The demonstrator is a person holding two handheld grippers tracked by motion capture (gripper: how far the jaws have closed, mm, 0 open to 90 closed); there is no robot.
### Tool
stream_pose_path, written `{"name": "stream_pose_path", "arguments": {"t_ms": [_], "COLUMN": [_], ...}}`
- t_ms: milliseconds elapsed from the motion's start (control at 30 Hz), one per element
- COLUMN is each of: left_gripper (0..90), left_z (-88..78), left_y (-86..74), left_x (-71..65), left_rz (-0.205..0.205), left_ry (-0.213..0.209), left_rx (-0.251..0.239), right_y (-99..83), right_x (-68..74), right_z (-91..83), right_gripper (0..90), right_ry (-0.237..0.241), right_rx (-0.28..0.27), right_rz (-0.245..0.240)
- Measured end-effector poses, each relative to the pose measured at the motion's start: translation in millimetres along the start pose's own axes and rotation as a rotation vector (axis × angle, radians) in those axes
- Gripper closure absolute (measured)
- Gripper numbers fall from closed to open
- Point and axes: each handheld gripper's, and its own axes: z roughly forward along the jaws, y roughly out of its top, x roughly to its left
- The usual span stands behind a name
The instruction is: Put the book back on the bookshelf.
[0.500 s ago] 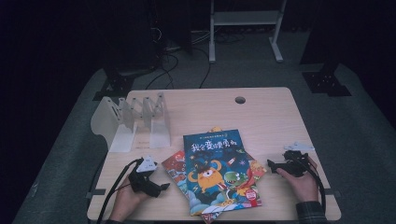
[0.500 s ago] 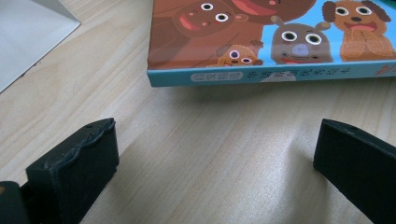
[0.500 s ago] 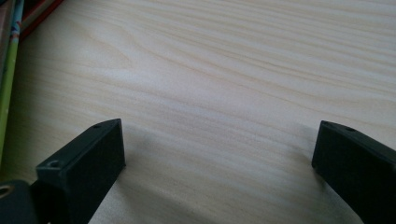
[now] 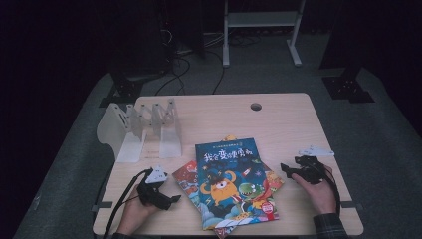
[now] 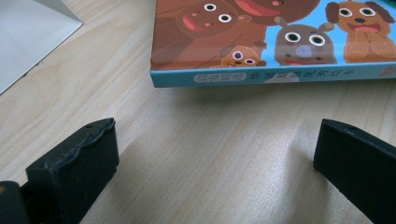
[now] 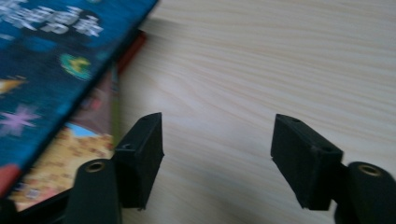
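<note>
Books lie stacked askew at the near middle of the table (image 4: 278,119); at least three can be counted. The top book (image 4: 231,181) has a dark blue cover with an orange one-eyed monster, a green creature and a large Chinese title, too small here to read for certain. A red book (image 4: 185,175) pokes out to its left, and other covers show at its right and top edges. In the left gripper view that book's cover (image 5: 261,37) shows brown cartoon animals above a teal strip of Chinese writing, too fine to read.

One clear rack (image 4: 144,129) with several upright dividers stands at the left; nothing is in its slots.

Two grippers rest at the near edge, one in each hand. The left gripper (image 4: 169,200) sits just left of the books, jaws spread wide over bare wood. The right gripper (image 4: 287,169) sits at the stack's right edge, jaws apart and holding nothing, one jaw (image 6: 140,158) over a lower cover.
</note>
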Motion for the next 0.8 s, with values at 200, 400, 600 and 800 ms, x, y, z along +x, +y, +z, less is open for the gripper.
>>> {"name": "stream_pose_path", "arguments": {"t_ms": [200,400,600,800], "left_gripper": [0.0,0.0,0.0,0.0], "left_z": [-1.5,-11.9,-21.8,-25.2], "left_y": [-1.0,2.7,10.7,19.9], "left_x": [1.6,2.4,0.9,0.7], "left_rz": [-0.012,-0.039,-0.040,-0.027], "left_ry": [-0.003,-0.024,-0.033,-0.057], "left_rx": [-0.003,-0.044,-0.080,-0.092], "right_y": [13.9,24.8,36.6,44.1], "right_x": [13.5,25.9,44.4,57.5], "right_z": [3.1,12.0,28.9,40.7], "right_gripper": [39.3,40.4,41.2,41.7], "right_ry": [0.078,0.125,0.175,0.200], "right_rx": [-0.012,-0.007,0.019,0.049], "right_rz": [-0.006,-0.025,-0.067,-0.095]}}
